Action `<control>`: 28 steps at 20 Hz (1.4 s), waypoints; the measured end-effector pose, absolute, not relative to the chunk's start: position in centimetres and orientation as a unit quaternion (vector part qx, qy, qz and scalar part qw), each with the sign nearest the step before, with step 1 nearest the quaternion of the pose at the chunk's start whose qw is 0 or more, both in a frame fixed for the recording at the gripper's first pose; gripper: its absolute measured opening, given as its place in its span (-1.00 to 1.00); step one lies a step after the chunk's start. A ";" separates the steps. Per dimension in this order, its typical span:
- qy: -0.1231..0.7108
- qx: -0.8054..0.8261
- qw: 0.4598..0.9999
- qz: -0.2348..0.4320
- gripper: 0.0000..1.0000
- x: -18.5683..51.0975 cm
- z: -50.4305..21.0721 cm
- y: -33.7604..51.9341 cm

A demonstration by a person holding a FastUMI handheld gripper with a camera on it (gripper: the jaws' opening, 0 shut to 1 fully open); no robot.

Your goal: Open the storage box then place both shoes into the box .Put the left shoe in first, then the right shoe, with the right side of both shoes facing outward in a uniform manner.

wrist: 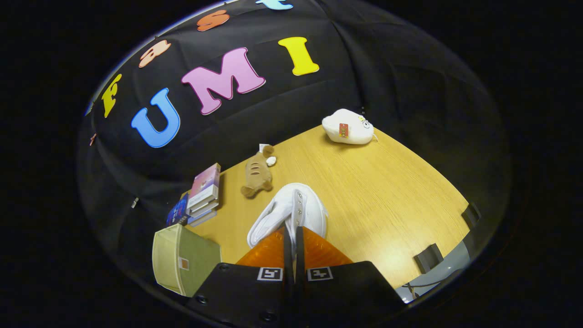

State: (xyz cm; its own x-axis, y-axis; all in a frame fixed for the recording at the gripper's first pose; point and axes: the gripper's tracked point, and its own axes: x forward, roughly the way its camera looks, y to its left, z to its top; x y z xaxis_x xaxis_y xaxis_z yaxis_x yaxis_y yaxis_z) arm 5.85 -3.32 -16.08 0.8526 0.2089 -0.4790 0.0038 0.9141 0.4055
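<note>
My gripper (pixel 292 228) is shut on a white shoe (pixel 291 209), pinching the strip with eyelets at its opening between both fingers. The shoe hangs from the fingertips above the wooden table (pixel 378 196), its toe pointing away from me. The storage box (pixel 182 259), a pale green fabric cube with a small label, stands on the table just left of my fingers and close to me; its top is out of sight, so I cannot tell whether it stands open. Only one shoe is in view.
A stack of books (pixel 202 193) lies behind the box. A brown plush toy (pixel 258 173) lies beyond the shoe, and a white plush toy (pixel 348 127) sits at the table's far edge. Two dark clamps (pixel 428 257) grip the right edge.
</note>
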 end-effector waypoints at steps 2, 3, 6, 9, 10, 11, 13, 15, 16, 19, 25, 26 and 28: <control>0.250 0.202 0.944 0.069 -0.91 5.2 -13.4 -0.5; 0.242 0.204 0.945 0.078 -0.90 4.8 -12.1 1.2; 0.226 0.216 0.944 0.109 -0.91 3.4 -8.9 6.8; 0.225 0.225 0.937 0.143 -0.90 2.0 -7.2 13.1; 0.225 0.228 0.935 0.153 -0.90 1.6 -7.0 15.2; 0.228 0.230 0.932 0.163 -0.90 1.2 -6.9 17.3; 0.237 0.235 0.925 0.183 -0.90 0.5 -7.1 20.9; 0.243 0.239 0.919 0.198 -0.90 -0.1 -7.3 23.9; 0.245 0.239 0.917 0.203 -0.91 -0.2 -7.5 25.3; 0.254 0.236 0.914 0.209 -0.90 -0.2 -8.7 28.4; 0.285 0.200 0.917 0.194 -0.90 -0.2 -13.2 31.0; 0.295 0.192 0.918 0.185 -0.90 -0.2 -14.0 30.7; 0.320 0.175 0.915 0.172 -0.90 -0.6 -15.9 30.3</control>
